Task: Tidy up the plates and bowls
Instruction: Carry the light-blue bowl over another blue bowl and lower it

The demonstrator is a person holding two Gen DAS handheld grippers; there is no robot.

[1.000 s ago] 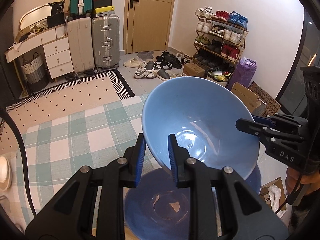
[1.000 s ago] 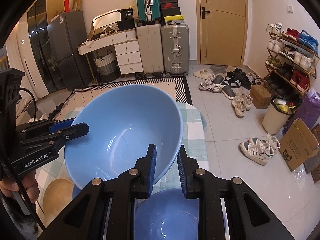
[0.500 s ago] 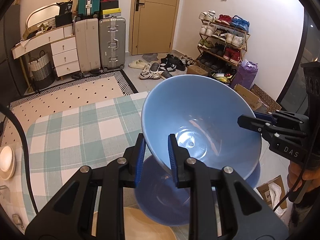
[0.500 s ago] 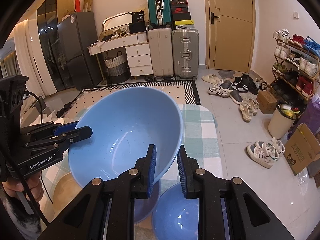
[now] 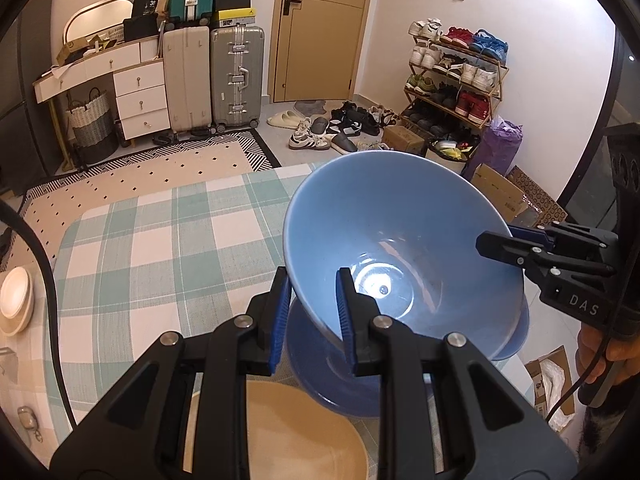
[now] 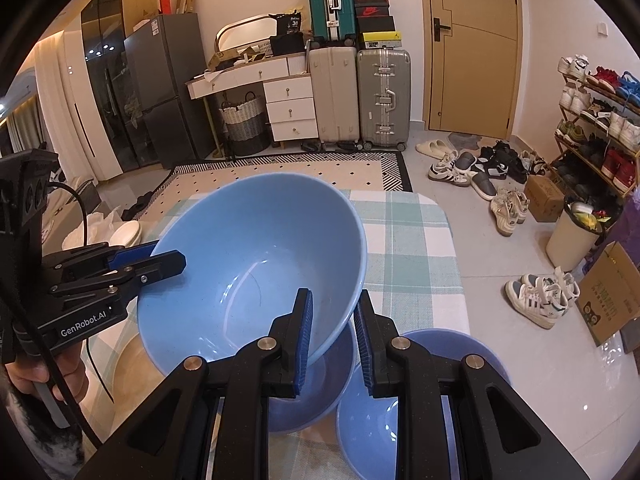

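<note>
While the big bowl (image 5: 400,248) hung tilted above the table (image 5: 160,248), its rim sat between both grippers' jaws: left gripper (image 5: 310,316) clamped the near edge, right gripper (image 6: 332,332) the opposite. A darker bowl (image 6: 320,384) beneath was largely hidden.

Three glossy blue round bowls show: a large light blue bowl (image 6: 256,268) held up, a darker blue bowl (image 6: 316,396) beneath it, and a third blue bowl (image 6: 380,432) near right. One tan round plate (image 5: 296,432) lies nearest. Far left sit stacked white dishes (image 5: 16,300), number unclear.
</note>
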